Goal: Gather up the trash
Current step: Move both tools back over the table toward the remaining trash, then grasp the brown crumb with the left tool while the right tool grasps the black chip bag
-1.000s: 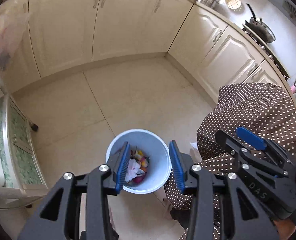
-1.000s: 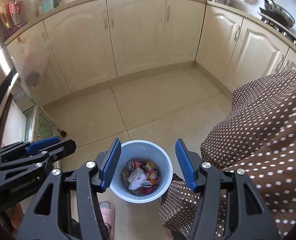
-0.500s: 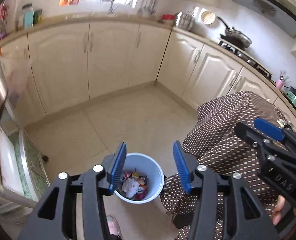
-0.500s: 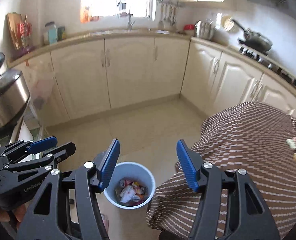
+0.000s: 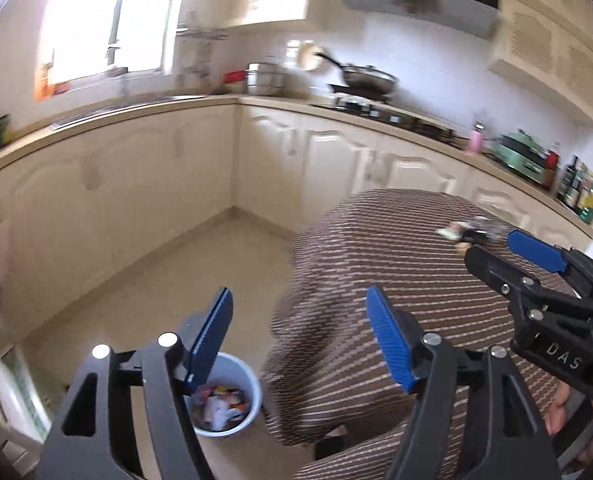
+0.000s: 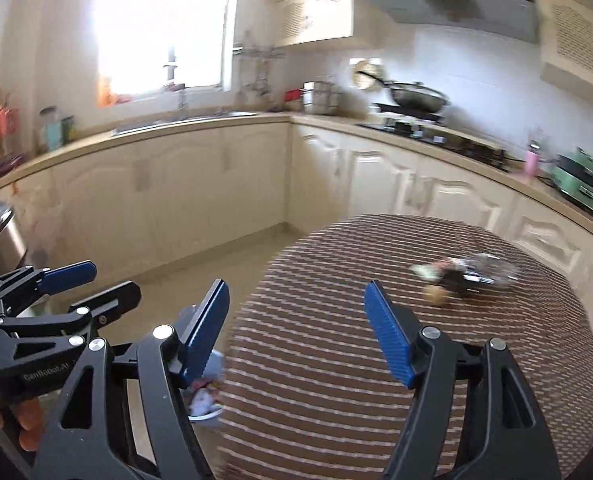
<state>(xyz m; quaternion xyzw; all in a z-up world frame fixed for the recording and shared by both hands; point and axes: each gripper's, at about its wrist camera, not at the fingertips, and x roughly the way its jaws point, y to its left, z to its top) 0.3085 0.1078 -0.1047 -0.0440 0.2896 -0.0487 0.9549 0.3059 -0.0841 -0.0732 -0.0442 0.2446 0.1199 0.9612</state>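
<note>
A white bin [image 5: 252, 392] with several wrappers inside stands on the floor beside a round table. A small pile of trash [image 6: 462, 274] lies on the brown dotted tablecloth [image 6: 336, 312] toward its far right; the same pile [image 5: 466, 231] shows at the cloth's right edge in the left wrist view. My left gripper [image 5: 298, 318] hangs above the bin and table edge, its jaws opening with nothing between them. My right gripper [image 6: 296, 310] is over the near side of the table, jaws opening, nothing between them. The bin [image 6: 214, 362] is partly hidden behind its left finger.
Cream cabinets [image 6: 224, 192] line the back and right walls. A wok [image 6: 414, 98] sits on the stove, a green appliance [image 6: 580, 180] and bottles [image 5: 582, 196] on the right counter. A metal can [image 6: 0, 236] stands at the left. Tiled floor [image 5: 200, 264] lies between table and cabinets.
Both grippers have risen from just above the bin and tilted up, so counters, window and tabletop trash now show. Both sets of jaws stand wider apart.
</note>
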